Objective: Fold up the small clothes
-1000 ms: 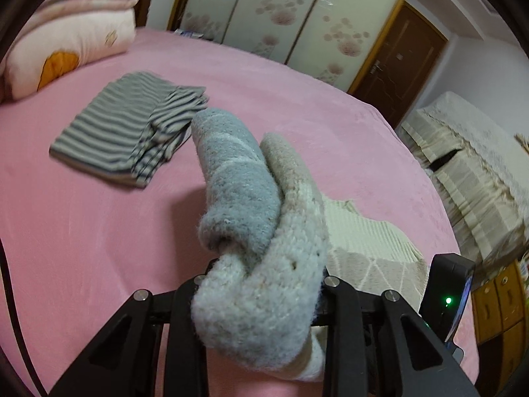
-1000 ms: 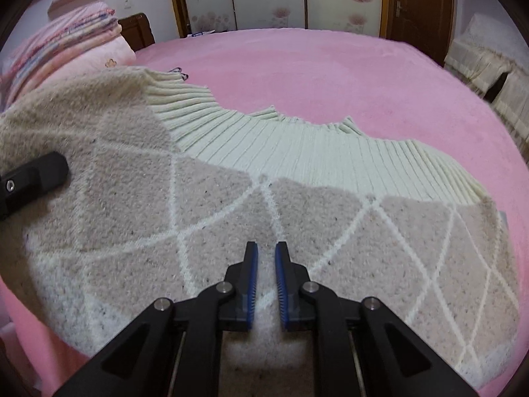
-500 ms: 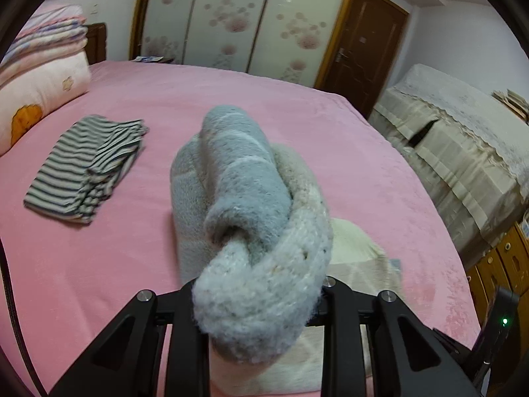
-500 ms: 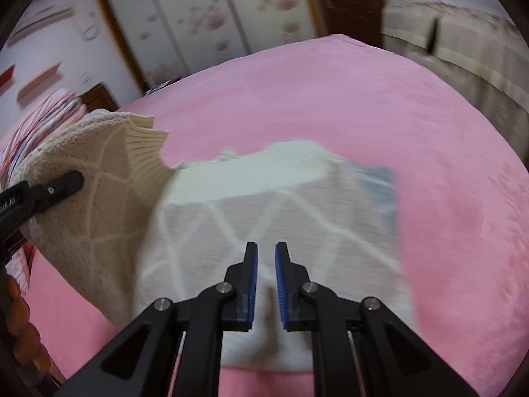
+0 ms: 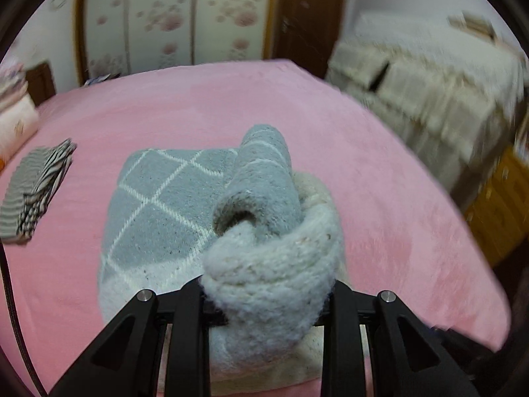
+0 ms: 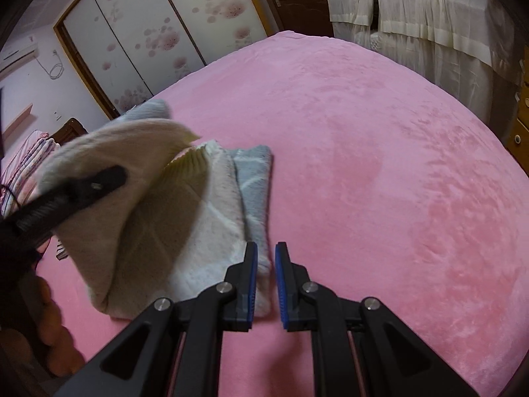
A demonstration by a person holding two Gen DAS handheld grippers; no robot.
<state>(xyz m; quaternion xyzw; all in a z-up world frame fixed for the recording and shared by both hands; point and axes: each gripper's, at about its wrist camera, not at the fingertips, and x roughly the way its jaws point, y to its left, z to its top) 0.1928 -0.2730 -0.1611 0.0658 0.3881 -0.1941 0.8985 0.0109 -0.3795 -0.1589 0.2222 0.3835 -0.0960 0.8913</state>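
Left gripper clenches a bunched sweater edge, the rest spread ahead and leftward on the pink bed. Right gripper, nearly closed and holding nothing, hovers at the sweater's right edge.
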